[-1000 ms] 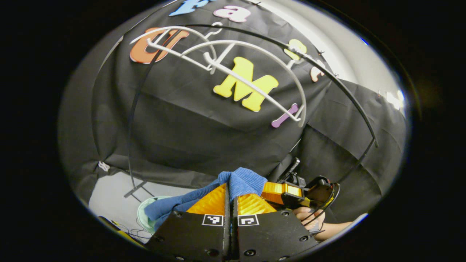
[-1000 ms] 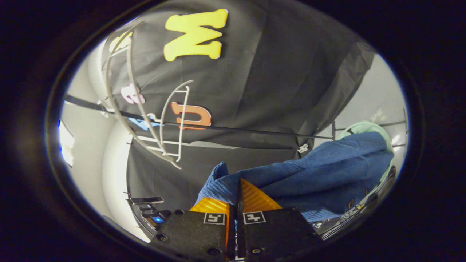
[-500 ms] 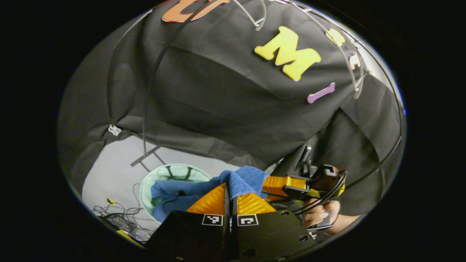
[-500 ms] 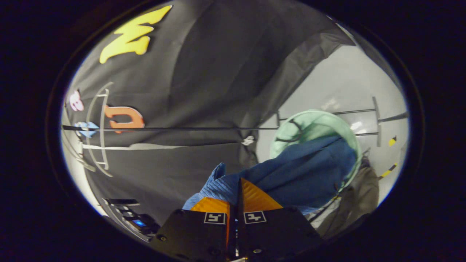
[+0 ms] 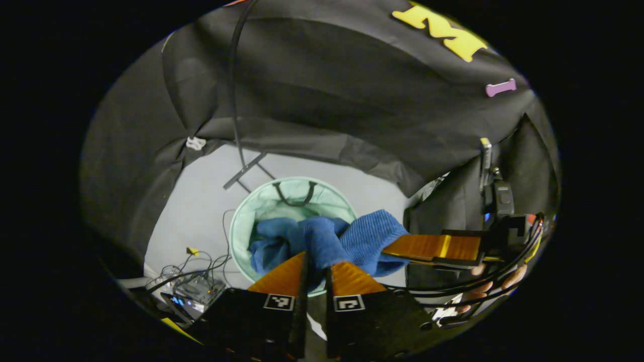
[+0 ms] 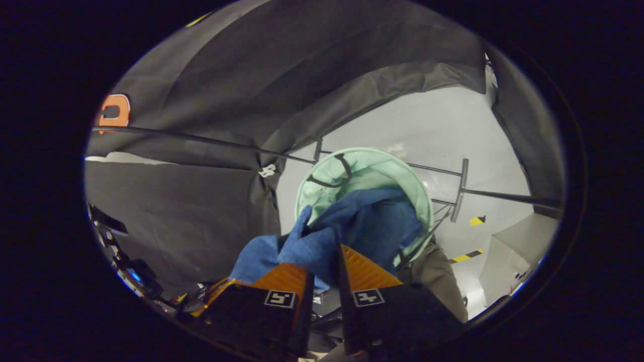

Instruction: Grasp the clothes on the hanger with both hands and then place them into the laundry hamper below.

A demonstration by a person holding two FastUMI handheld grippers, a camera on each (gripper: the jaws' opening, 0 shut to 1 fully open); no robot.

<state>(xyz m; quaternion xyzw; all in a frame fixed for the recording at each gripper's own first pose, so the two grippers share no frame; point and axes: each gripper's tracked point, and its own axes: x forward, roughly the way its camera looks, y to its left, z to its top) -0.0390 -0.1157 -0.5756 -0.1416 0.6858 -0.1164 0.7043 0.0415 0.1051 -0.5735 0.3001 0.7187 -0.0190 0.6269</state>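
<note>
Left tool [image 5: 315, 264] clenched on blue garment [image 5: 327, 239] | right tool [image 6: 326, 266] likewise | we hold it bunched over the green hamper [image 6: 367, 163], lower folds inside its rim, so release drops it in.

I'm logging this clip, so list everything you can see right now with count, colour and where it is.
Blue knitted garment: one, blue, hanging from both grippers, its lower part inside the hamper's mouth.
Laundry hamper: one, pale green with dark handles, on the floor below the grippers.
Clothes rack: one, black metal, feet on the grey floor behind the hamper.
Cables and a small device: a tangle, dark, on the floor left of the hamper in the left gripper view.
Hazard tape: strips, yellow and black, on the floor at right in the right gripper view.
Left gripper: one, fingers slightly apart with the garment between them.
Right gripper: one, likewise.
Hand: one, holding the right gripper.
</note>
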